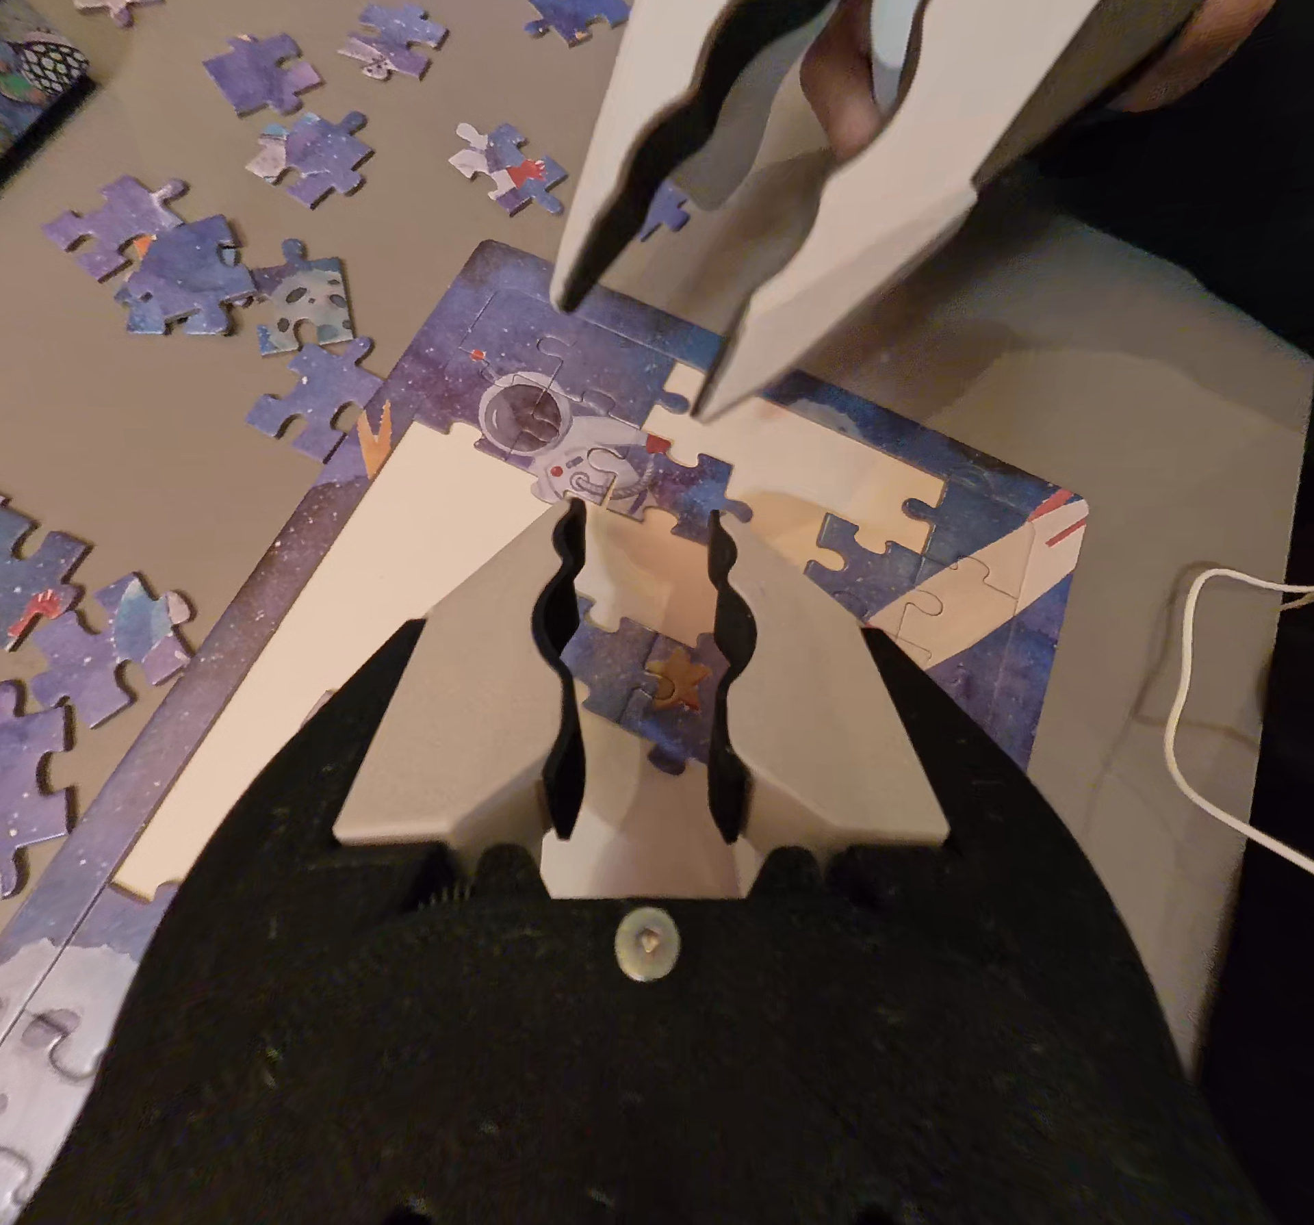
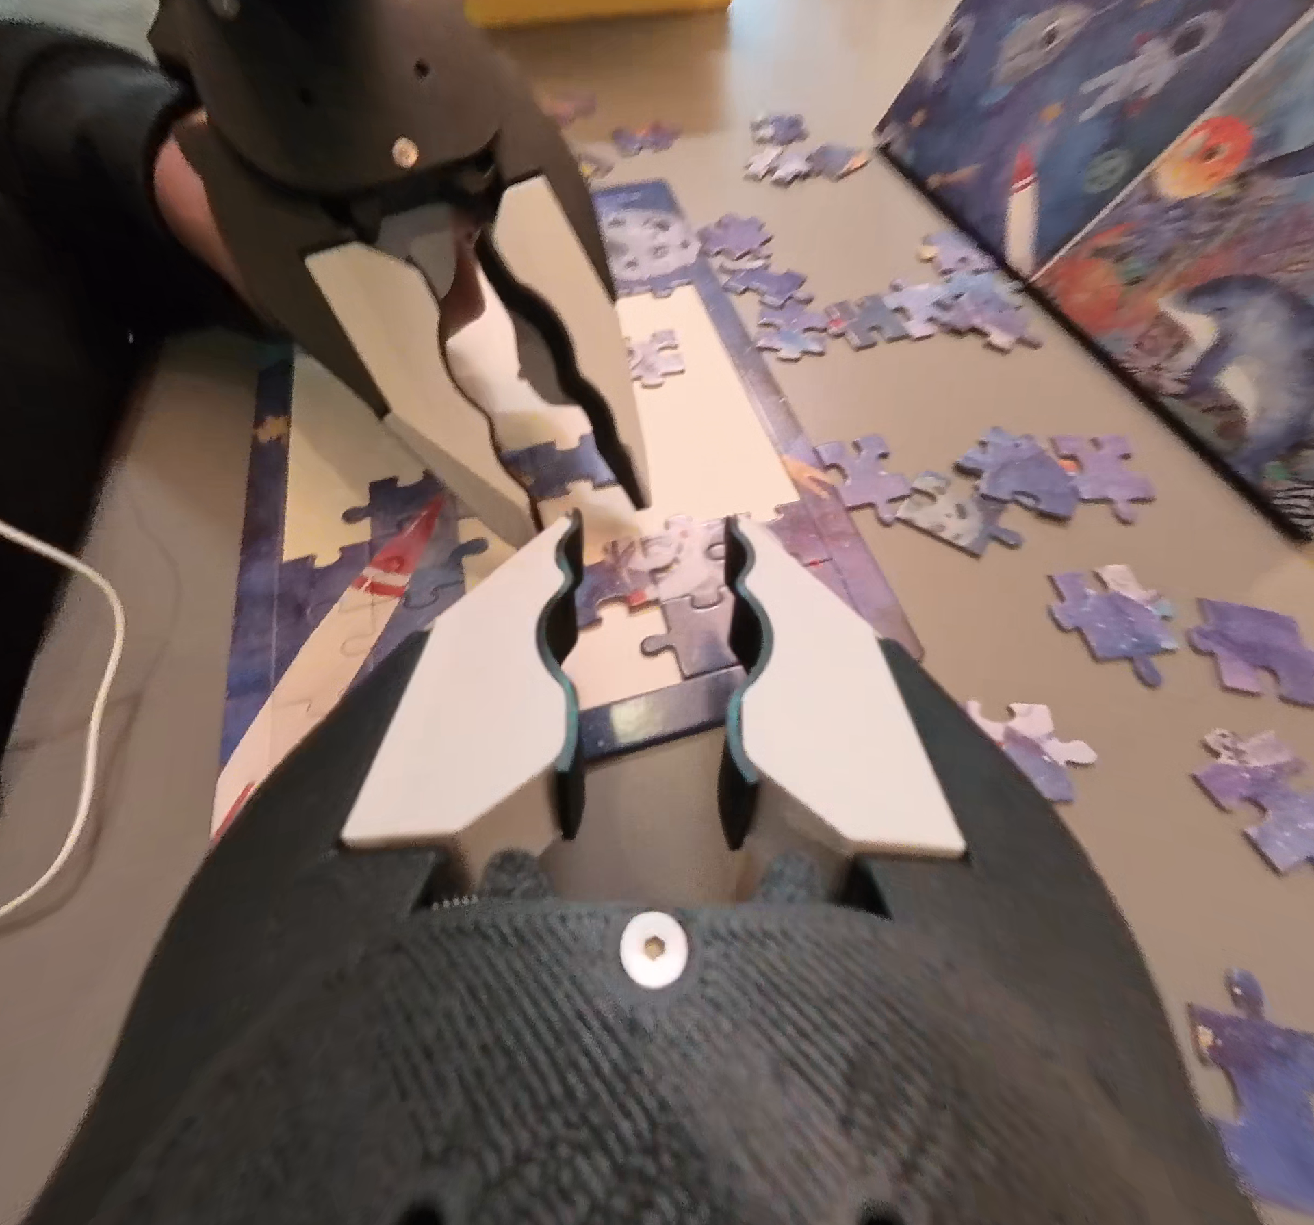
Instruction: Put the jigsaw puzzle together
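Thin printed cardboard is everywhere here: a puzzle tray (image 1: 249, 629) with a raised blue border fills the centre of the left wrist view, partly filled by an astronaut cluster (image 1: 547, 430) above centre and a rocket corner (image 1: 988, 586) at right. Loose pieces (image 1: 185, 281) scatter over the grey table (image 1: 426, 210) at upper left. Such pieces look light, flat and bendable, likely best pinched across an edge or a tab. The left gripper (image 1: 643, 515) hangs over the tray's bare cream floor, jaws apart and holding nothing. The right gripper (image 2: 654, 529) hovers at the tray's upper corner, also apart and empty. Open room lies on the cream floor; the picture box (image 2: 1109, 146) walls the right wrist view's upper right.
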The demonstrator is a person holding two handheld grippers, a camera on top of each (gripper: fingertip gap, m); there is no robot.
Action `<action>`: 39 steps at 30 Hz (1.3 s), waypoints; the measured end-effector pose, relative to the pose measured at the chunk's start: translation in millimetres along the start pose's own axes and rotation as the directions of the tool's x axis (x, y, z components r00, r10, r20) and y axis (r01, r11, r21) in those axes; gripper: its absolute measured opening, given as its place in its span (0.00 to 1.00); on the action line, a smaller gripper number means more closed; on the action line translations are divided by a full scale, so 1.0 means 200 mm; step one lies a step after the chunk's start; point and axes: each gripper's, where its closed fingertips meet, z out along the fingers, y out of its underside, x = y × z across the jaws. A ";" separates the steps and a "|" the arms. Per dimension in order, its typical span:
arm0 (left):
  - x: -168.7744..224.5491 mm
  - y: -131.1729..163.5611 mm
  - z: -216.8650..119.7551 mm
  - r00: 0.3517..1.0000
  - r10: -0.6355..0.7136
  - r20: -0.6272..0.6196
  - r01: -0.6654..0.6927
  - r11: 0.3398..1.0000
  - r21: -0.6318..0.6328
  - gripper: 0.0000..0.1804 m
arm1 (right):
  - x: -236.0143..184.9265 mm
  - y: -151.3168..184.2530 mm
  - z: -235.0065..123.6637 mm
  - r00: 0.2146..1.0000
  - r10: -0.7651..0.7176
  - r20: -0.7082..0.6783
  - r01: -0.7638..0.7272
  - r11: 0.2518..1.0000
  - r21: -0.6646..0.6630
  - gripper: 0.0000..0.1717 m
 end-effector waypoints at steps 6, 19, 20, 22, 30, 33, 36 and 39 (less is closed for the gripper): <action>0.00 0.01 -0.01 1.000 0.013 0.022 -0.013 1.000 -0.003 0.18 | 0.07 -0.09 -0.08 0.996 0.025 -0.086 -0.012 0.989 0.145 0.21; 0.02 0.02 -0.02 0.999 0.005 0.031 -0.005 1.000 -0.007 0.18 | 0.12 -0.05 -0.12 0.984 0.012 -0.180 0.010 0.993 0.118 0.19; 0.02 0.02 -0.02 0.999 0.008 0.032 -0.008 1.000 -0.011 0.18 | 0.15 -0.03 -0.13 0.978 0.016 -0.207 0.005 0.995 0.101 0.19; 0.03 0.02 -0.01 0.999 0.014 0.031 -0.014 1.000 -0.017 0.18 | 0.20 -0.01 -0.16 0.963 0.035 -0.268 -0.012 0.996 0.087 0.18; 0.04 0.03 0.00 1.000 0.025 0.019 -0.024 0.999 -0.038 0.16 | 0.33 0.00 -0.31 0.913 0.134 -0.385 -0.072 0.983 0.170 0.15; 0.04 0.04 0.01 0.999 0.029 0.022 -0.028 0.998 -0.048 0.16 | 0.33 0.00 -0.31 0.913 0.139 -0.384 -0.076 0.982 0.174 0.14; 0.04 0.04 0.01 0.999 0.038 0.027 -0.036 0.998 -0.057 0.16 | 0.33 0.01 -0.29 0.915 0.119 -0.385 -0.065 0.986 0.151 0.14; 0.05 0.04 0.02 0.999 0.037 0.027 -0.035 0.998 -0.057 0.16 | 0.32 0.01 -0.27 0.918 0.093 -0.386 -0.048 0.991 0.125 0.14</action>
